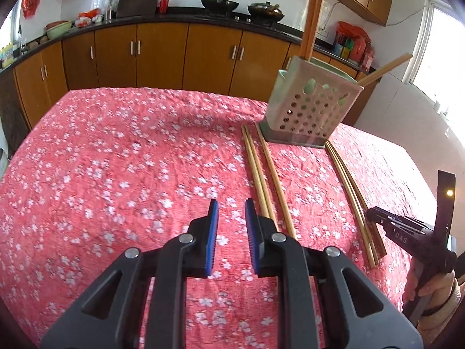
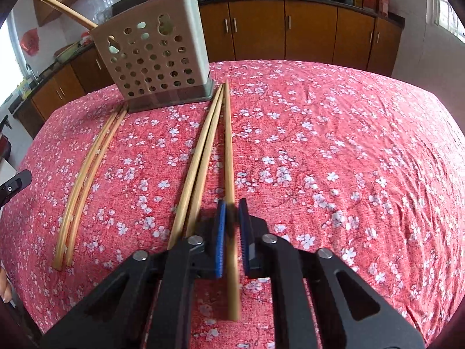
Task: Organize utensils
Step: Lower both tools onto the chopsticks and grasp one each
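Left tool [image 1: 231,203], seen from the left wrist: pads slightly apart and empty, low over the floral tabletop [image 1: 116,160], chopstick pair [image 1: 258,174] just to its right, running lengthwise toward the perforated holder [image 1: 314,110].

Right tool [image 2: 231,203], seen from the right wrist: clamped on a single chopstick [image 2: 228,145] pointing at the holder's base, nearer arm for the lift.

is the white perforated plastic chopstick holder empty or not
Not empty: wooden chopsticks stick up out of the white perforated plastic holder; more lie on the floral cloth beside it.
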A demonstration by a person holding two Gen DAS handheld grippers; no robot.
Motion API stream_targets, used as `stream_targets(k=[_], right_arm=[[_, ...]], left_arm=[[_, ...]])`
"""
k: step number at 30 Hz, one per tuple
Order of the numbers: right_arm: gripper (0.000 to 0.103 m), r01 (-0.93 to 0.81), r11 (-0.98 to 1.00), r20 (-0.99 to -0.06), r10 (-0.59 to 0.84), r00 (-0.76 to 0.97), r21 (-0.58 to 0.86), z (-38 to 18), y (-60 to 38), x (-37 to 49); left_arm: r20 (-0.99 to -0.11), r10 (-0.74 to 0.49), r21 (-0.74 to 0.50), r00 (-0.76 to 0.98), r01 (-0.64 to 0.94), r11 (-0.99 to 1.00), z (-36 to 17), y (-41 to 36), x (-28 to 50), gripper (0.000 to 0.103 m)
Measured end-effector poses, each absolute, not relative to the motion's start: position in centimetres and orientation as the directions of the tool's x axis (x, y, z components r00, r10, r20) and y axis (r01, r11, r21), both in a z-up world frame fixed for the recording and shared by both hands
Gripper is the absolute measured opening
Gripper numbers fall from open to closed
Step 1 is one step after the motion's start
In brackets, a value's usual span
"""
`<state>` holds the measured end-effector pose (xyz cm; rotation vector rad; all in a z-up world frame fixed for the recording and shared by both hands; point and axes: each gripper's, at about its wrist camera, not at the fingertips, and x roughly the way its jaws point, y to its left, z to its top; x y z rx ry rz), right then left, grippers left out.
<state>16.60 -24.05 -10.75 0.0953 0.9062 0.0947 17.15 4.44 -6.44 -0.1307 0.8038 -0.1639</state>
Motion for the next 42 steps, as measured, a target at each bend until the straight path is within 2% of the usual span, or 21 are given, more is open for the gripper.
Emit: stream_targets(k=[6, 13, 26, 28, 35, 40, 42], right_arm=[[0.008, 0.082, 0.986, -0.779, 0.065, 0.624, 0.147, -10.7, -27.6, 16.2], [0.008, 0.071, 0.986, -0.776, 0.073, 0.626, 0.15, -10.5, -28.2, 15.1], [0.008, 0.029, 0.991, -0.776, 0.084, 0.625, 0.131, -10.8, -26.4, 15.5], [0.008, 0.025, 0.992, -0.776, 0.081, 0.625, 0.123, -10.8, -26.1, 15.5], [0.008, 0.053, 0.995, -0.77, 0.034, 0.637, 0.088, -10.8, -27.2, 15.9], [0.008, 0.062, 0.995, -0.76, 0.021, 0.65, 0.081, -10.9, -27.8, 15.8], [0.008, 0.059, 0.996, -0.76, 0.013, 0.649, 0.067, -10.8, -27.6, 15.6]], left_arm=[[-0.735, -0.241, -0.2, 0.634, 0.138, 0.97, -8.5, 2.7, 17.5, 0.019], [-0.759, -0.263, -0.198, 0.595, 0.174, 0.965, -10.3, 1.4, 17.8, 0.015], [-0.783, -0.151, -0.067, 0.604, 0.158, 0.985, -11.5, 0.1, 18.3, 0.012], [-0.783, -0.131, -0.055, 0.608, 0.142, 0.988, -11.5, -0.1, 18.7, 0.009], [-0.785, -0.075, -0.075, 0.615, 0.026, 0.997, -11.2, 4.6, 20.2, 0.008], [-0.769, -0.127, -0.152, 0.626, 0.014, 0.988, -11.3, 7.2, 20.3, 0.009], [-0.757, -0.12, -0.138, 0.642, 0.023, 0.99, -11.4, 7.1, 20.0, 0.009]])
